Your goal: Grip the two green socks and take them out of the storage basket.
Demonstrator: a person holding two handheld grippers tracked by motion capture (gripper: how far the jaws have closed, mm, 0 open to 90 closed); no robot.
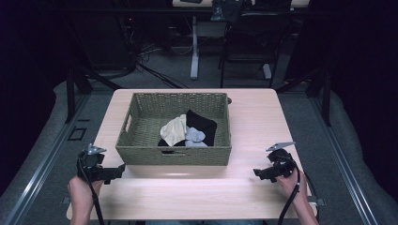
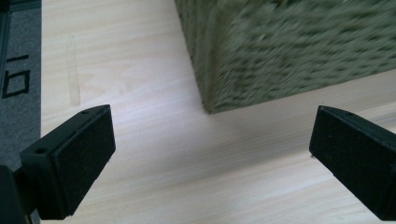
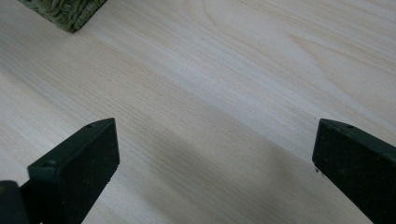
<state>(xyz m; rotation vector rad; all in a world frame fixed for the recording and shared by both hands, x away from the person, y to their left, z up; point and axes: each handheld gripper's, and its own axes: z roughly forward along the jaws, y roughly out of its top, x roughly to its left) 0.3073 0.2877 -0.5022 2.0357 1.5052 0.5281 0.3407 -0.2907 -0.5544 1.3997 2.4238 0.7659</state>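
Table [image 1: 244, 187] is bare up front; woven basket [image 1: 173, 140] sits mid-table with bunched cloths [image 1: 187, 131] inside. Looks like the start: nothing picked yet. Left gripper [image 1: 117, 172] is just beside the basket's near-left corner, right gripper [image 1: 259, 174] off its right. Both gape wide, empty. Next: reach over the rim.

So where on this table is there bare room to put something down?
The front strip of the table, between the woven basket and the near edge, is bare between the left hand-held gripper and the right hand-held gripper. Right of the basket is bare too. Inside the basket it is crowded with bunched cloths.
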